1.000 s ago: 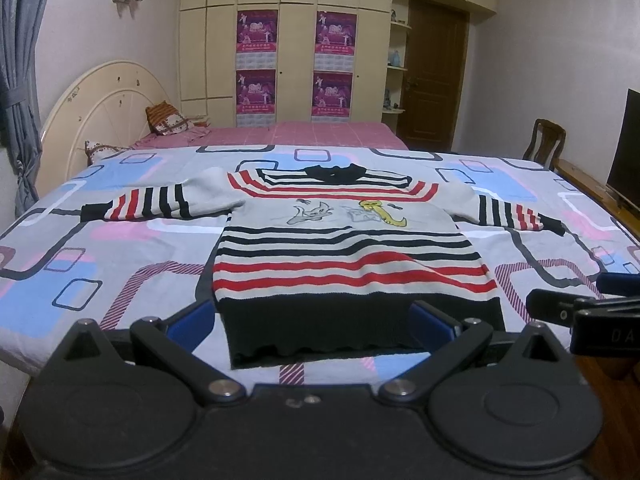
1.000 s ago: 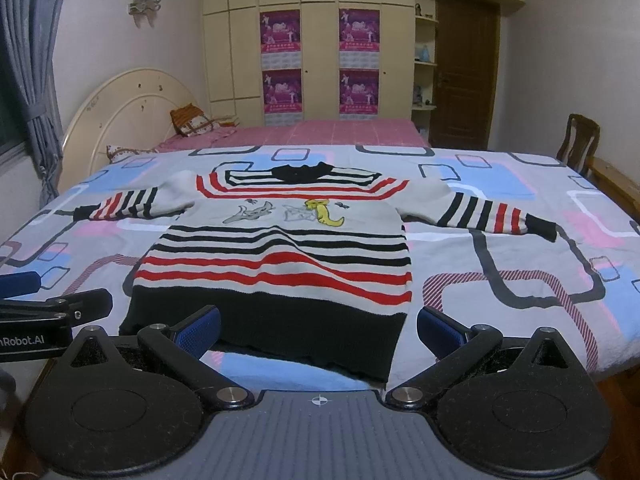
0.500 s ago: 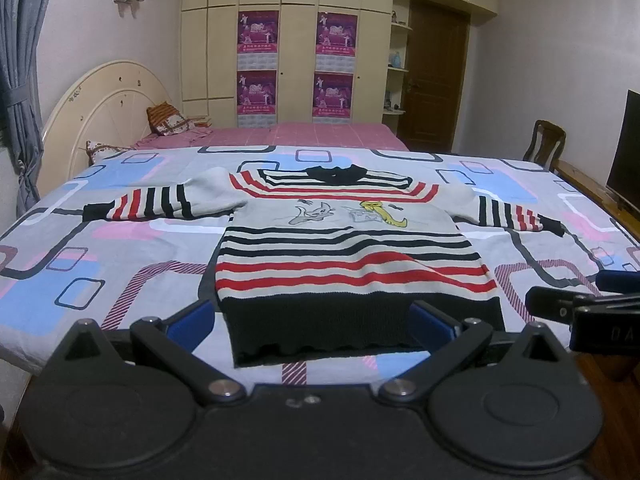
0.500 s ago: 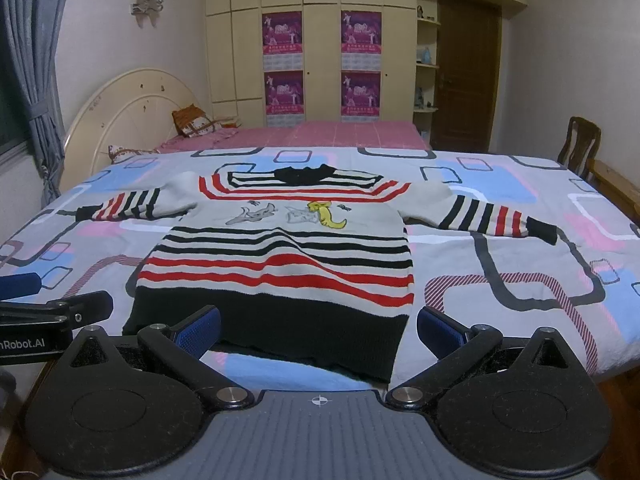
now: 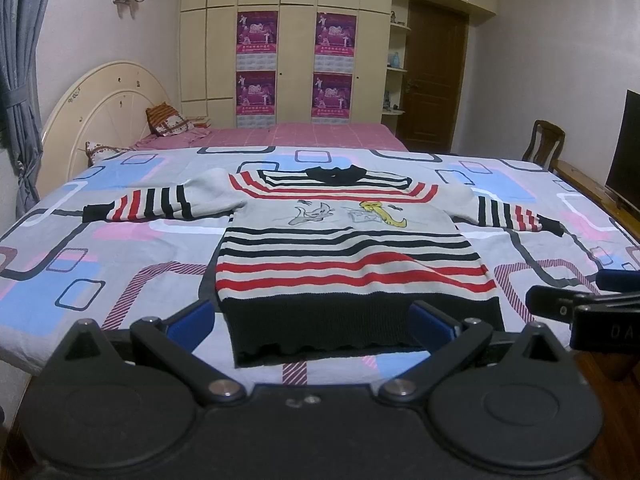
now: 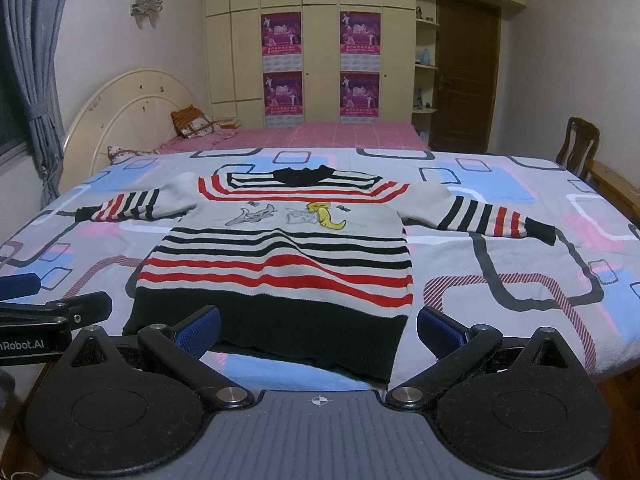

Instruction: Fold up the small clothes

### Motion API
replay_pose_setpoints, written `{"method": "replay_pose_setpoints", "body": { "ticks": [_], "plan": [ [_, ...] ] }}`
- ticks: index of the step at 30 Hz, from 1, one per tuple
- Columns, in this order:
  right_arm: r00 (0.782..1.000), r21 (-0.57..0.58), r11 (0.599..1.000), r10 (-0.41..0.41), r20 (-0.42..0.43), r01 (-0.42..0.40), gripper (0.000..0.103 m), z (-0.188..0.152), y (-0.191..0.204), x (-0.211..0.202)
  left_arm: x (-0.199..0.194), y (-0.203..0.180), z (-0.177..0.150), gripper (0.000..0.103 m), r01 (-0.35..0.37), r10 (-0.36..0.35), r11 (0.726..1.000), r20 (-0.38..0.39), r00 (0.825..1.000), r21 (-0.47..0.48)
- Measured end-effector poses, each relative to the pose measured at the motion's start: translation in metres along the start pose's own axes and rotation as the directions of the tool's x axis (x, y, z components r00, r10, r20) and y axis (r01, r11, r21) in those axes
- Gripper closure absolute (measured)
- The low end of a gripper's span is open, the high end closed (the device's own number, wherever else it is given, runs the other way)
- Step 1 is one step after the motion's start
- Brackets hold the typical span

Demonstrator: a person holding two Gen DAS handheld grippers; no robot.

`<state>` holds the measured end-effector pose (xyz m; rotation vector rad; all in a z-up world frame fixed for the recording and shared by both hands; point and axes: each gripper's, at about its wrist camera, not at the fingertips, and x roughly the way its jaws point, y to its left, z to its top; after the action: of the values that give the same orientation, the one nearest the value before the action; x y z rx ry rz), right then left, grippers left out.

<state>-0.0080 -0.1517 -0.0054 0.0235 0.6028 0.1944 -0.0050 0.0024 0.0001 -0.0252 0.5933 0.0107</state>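
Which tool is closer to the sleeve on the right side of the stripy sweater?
Right. The right tool sits open at the hem's right half, on the same side as that striped knit sleeve. The left tool, also open, faces the hem's left half, farther away.

From where I stand, the bed (image 5: 120, 264) lies open on every side of the spread sweater (image 5: 348, 264): bare bedcover left of its hem, right of it, and beyond both outstretched sleeves. Nothing else rests on this near stretch. The left gripper (image 5: 310, 320) and right gripper (image 6: 318, 326) hang side by side at the near edge, jaws wide apart, each close enough to crowd the other. Pillows (image 5: 168, 124) sit far back by the headboard (image 5: 100, 120); a chair (image 6: 578, 148) stands off the far right corner.
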Motion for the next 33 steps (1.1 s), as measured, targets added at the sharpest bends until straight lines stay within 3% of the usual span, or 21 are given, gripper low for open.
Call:
{"method": "replay_pose_setpoints", "body": {
  "ticks": [33],
  "plan": [
    [1.0, 0.006, 1.0, -0.013, -0.011, 0.013, 0.0, 0.004, 0.002, 0.012, 0.012, 0.006, 0.007, 0.0, 0.013, -0.013, 1.0, -0.021, 1.0, -0.006]
  ]
}}
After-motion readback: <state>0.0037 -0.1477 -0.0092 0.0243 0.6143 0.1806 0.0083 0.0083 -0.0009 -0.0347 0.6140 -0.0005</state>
